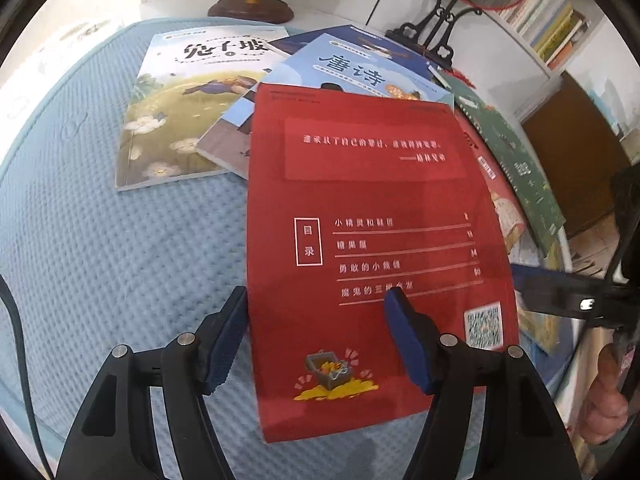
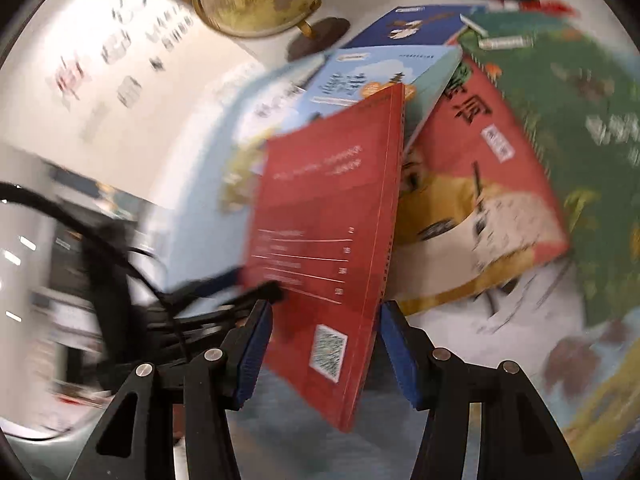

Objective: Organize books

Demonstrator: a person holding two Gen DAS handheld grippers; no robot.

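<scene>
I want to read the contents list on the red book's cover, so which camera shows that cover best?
The left wrist view. There the red book faces the camera nearly flat and sharp, with the list lines and QR code clear. The right wrist view shows the same book tilted, edge toward the camera and motion-blurred, so its text is unreadable.

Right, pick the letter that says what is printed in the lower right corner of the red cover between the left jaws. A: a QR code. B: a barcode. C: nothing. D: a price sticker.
A: the red book carries a QR code near its lower right corner, right of the treasure chest drawing.
</scene>
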